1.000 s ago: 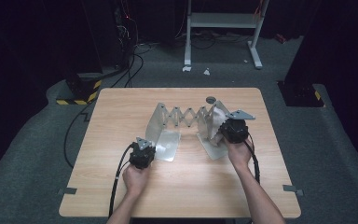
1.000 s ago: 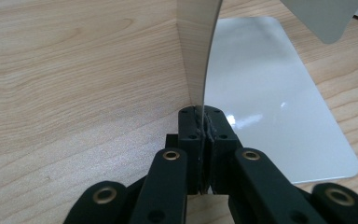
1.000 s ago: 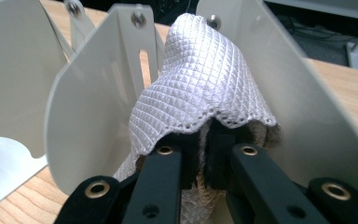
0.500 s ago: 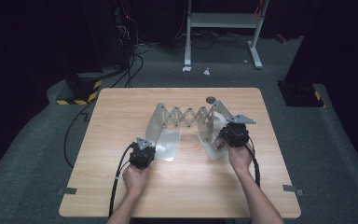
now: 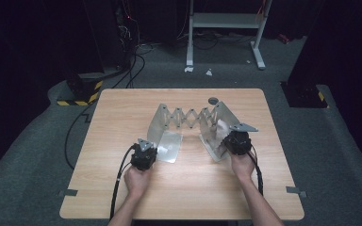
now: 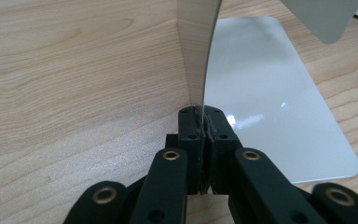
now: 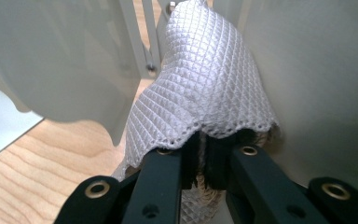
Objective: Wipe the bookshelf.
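Light wood tabletop (image 5: 184,188) on grey carpet (image 5: 37,165), dark room. Metal rack (image 5: 188,125) sat mid-tabletop. Left gripper (image 5: 143,155) jaws pinched rack's edge; right gripper (image 5: 235,141) jaws pinched white cloth (image 7: 205,84) against rack.

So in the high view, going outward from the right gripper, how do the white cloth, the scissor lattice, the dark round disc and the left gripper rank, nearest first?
From the right gripper:
1. White cloth, at its tip, against the right metal plate.
2. Scissor lattice, up and to the left.
3. Dark round disc, near the table's far edge; close to the lattice in rank.
4. Left gripper, across at the left plate.
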`<state>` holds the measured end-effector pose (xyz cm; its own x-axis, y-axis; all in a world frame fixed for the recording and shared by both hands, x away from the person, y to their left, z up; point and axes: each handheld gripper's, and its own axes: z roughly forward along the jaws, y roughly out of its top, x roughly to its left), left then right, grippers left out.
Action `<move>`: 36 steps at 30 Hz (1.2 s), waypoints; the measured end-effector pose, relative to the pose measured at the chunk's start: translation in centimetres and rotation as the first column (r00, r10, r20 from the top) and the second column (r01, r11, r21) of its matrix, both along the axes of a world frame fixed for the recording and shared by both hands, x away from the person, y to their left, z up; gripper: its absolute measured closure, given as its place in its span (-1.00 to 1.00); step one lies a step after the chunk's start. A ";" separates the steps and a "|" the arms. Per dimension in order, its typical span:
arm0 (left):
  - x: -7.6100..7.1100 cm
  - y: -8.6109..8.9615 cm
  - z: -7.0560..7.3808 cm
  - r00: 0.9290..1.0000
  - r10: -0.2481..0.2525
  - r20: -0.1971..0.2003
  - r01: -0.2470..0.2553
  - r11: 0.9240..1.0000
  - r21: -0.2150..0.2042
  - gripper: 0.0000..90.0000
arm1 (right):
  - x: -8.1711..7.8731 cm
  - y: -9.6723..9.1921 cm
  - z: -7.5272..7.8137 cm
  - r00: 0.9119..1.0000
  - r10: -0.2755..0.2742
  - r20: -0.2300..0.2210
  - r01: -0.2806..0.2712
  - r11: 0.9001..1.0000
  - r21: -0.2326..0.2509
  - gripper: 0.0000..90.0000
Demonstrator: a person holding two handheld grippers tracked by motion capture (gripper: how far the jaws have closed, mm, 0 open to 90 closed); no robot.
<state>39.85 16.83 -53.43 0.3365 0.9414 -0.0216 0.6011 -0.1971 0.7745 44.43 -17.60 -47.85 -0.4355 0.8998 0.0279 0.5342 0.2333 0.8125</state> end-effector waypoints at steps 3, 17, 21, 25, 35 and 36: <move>0.0 0.0 0.0 1.000 0.000 0.000 0.000 1.000 0.000 0.91 | -0.1 -0.1 -0.5 1.000 0.000 -0.012 0.000 1.000 -0.001 0.90; 0.0 0.0 0.0 1.000 0.002 0.001 -0.002 1.000 0.004 0.91 | -0.7 -1.1 -2.5 0.999 -0.018 -0.051 0.018 1.000 -0.013 0.90; 0.0 0.0 0.0 1.000 0.002 0.001 -0.002 1.000 0.004 0.91 | -0.9 -1.2 -2.1 0.999 -0.017 -0.037 0.017 1.000 -0.001 0.90; 0.0 0.0 0.0 1.000 0.001 0.001 -0.001 1.000 0.005 0.91 | -1.2 -1.4 -1.0 1.000 -0.014 -0.005 0.014 1.000 0.014 0.90; 0.0 -0.1 0.0 1.000 0.002 0.001 -0.002 1.000 0.005 0.91 | -1.5 -1.4 0.3 1.000 -0.010 0.027 0.010 1.000 0.020 0.90; 0.0 0.0 0.0 1.000 0.002 0.001 -0.002 1.000 0.006 0.91 | -1.5 -1.4 0.1 1.000 -0.008 0.026 0.007 1.000 0.015 0.90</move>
<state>39.82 16.79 -53.42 0.3348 0.9422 -0.0153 0.6006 -0.2008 0.7739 42.93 -19.02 -47.76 -0.4295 0.9026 0.0299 0.5144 0.2173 0.8296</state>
